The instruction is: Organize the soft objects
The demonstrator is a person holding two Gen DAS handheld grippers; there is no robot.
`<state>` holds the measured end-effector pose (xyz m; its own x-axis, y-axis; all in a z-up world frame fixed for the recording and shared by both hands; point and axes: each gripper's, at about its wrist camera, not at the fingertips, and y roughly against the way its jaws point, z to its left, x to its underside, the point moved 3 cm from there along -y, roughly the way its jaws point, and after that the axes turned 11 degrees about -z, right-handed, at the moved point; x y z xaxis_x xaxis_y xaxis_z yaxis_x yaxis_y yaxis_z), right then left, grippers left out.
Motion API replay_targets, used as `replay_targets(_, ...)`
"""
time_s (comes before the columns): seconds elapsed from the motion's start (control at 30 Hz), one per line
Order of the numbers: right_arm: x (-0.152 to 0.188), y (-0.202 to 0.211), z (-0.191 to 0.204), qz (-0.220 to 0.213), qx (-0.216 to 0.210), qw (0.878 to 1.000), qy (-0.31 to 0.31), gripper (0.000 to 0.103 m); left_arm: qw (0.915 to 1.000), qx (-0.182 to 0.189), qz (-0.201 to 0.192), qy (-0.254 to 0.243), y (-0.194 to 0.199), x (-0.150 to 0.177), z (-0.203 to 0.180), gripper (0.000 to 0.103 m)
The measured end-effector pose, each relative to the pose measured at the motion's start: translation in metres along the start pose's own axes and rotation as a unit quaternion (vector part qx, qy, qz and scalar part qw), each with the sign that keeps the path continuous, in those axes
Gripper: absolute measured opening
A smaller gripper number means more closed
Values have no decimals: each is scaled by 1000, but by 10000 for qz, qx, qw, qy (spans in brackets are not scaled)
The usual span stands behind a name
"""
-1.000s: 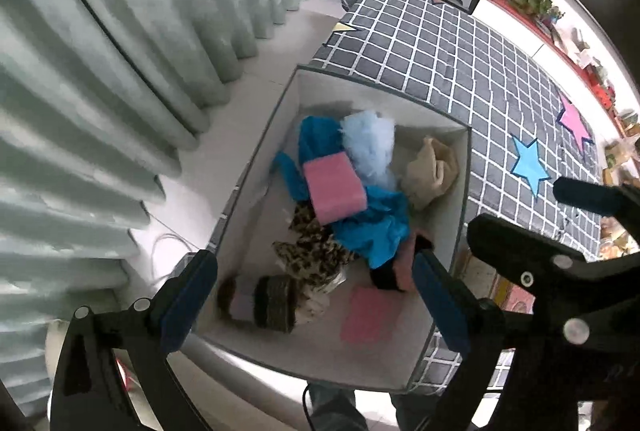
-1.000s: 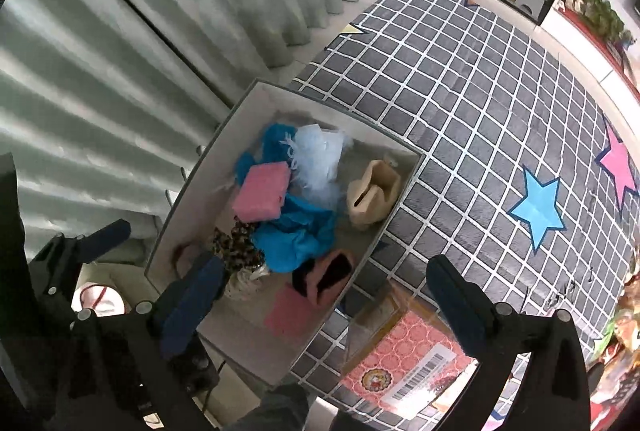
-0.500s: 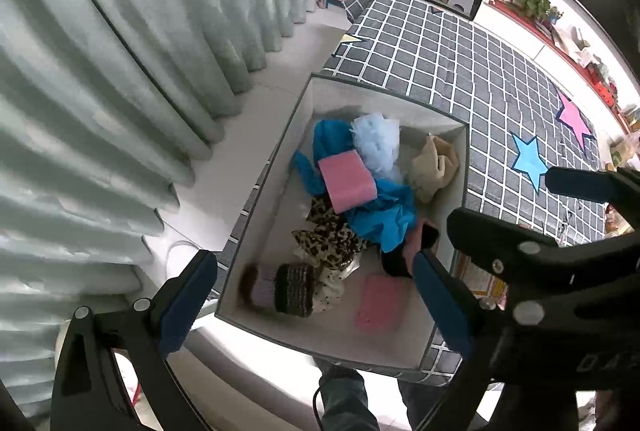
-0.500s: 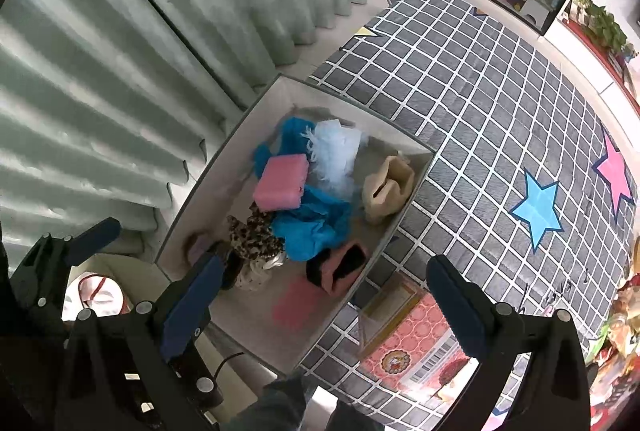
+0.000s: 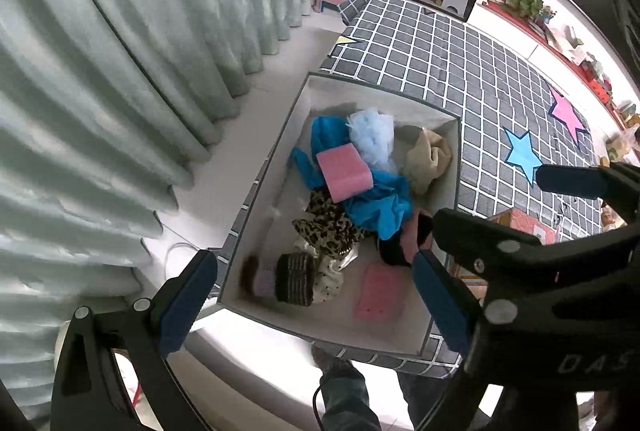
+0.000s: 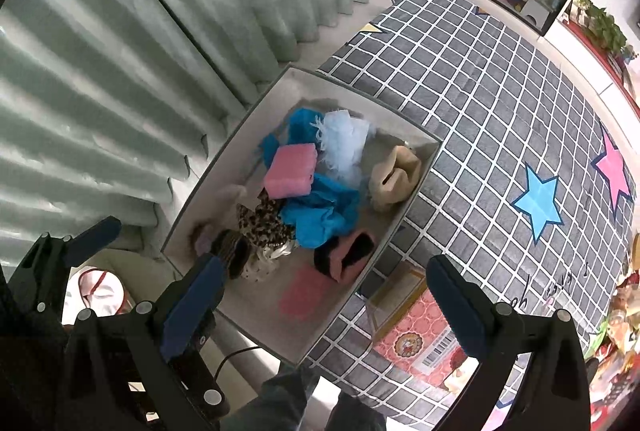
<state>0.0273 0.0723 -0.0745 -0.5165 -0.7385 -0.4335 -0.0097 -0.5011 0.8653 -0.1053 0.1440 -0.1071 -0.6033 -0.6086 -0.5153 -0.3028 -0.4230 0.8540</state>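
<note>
Left wrist view: left tongs [image 5: 312, 279] spread wide, holding and touching nothing, above the box [image 5: 280, 159] | right wrist view: right tongs [image 6: 320, 279] spread wide, also bare | pink sponge [image 5: 344, 173], blue cloth [image 5: 380, 207], leopard scrunchie [image 5: 328, 227] lie piled inside the box

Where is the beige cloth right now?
The beige cloth lies inside the gray storage box, against its wall nearest the checkered mat, beside the pale blue puff.
</note>
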Motion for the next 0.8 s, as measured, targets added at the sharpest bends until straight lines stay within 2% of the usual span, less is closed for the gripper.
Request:
replay_targets(0.43,7,7,6,-29,52,10000,12,103,9997,14,-112,-203,8,5,-3,99)
replay_targets(0.8,9,12,10,-49,68,10000,20,103,9997,9,-143,-191,11,9,1,99)
